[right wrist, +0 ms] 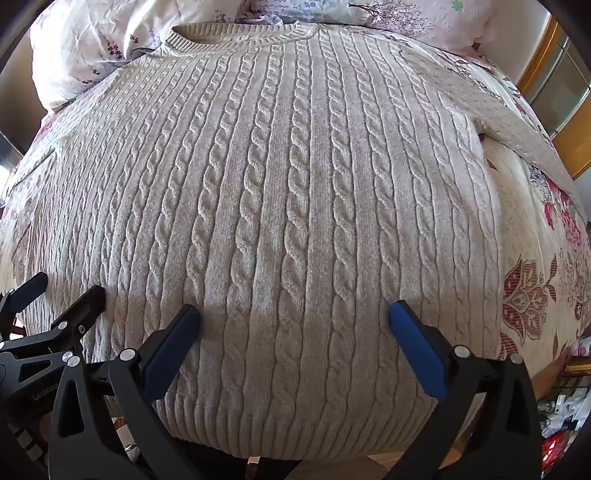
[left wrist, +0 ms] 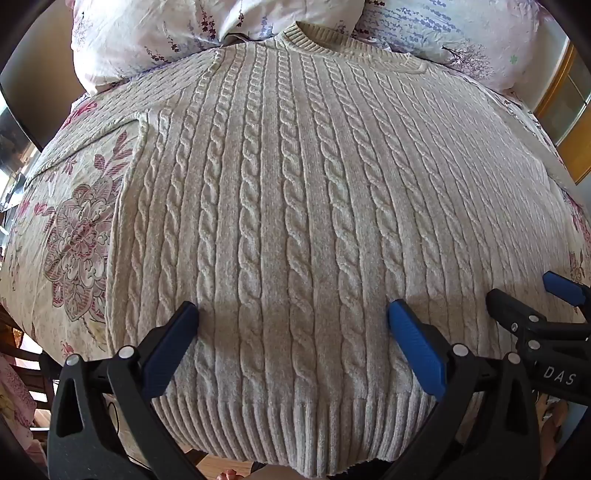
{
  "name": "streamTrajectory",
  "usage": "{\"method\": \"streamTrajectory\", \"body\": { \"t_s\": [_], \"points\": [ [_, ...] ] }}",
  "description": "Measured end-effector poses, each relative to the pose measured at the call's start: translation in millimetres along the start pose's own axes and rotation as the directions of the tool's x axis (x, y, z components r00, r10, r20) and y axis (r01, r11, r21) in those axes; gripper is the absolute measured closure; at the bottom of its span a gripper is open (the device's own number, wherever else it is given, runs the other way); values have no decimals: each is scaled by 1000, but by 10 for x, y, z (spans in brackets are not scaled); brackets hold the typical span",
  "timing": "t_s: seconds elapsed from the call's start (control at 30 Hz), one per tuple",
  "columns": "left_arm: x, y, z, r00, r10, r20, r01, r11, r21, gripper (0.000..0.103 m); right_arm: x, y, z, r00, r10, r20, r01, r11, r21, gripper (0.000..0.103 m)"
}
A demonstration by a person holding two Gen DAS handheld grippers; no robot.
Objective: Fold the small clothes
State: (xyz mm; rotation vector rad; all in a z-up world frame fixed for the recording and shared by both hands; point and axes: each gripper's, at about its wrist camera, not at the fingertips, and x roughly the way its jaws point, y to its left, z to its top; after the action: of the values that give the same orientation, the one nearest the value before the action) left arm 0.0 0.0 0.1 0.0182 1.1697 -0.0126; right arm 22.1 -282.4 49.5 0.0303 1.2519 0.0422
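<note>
Both the left gripper point(left wrist: 293, 314) and the right gripper point(right wrist: 295, 314) hover with fingers wide apart over the sweater point(left wrist: 295, 184), flat at the bed's point(left wrist: 74, 221) near edge. Thick hem may slip from a shallow pinch.

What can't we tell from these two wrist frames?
- Sweater sleeve ends: left sleeve leaves the left wrist view at the left edge; right sleeve leaves the right wrist view at the right edge.
- Hem middle: cut off by the bottom edge in both views.
- Whether the left gripper or right gripper touches the knit: both are open over it, but contact cannot be judged.
- Pillows: cropped by the top edge.
</note>
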Motion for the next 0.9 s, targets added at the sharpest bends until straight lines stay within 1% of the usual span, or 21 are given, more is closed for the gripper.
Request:
{"method": "streamTrajectory", "body": {
  "t_s": [0.9],
  "points": [
    [0, 24, -12, 1000, -1, 2, 1, 1000, 4, 2, -2, -4, -7, 1000, 0, 2, 0, 1000, 1, 1]
  ]
}}
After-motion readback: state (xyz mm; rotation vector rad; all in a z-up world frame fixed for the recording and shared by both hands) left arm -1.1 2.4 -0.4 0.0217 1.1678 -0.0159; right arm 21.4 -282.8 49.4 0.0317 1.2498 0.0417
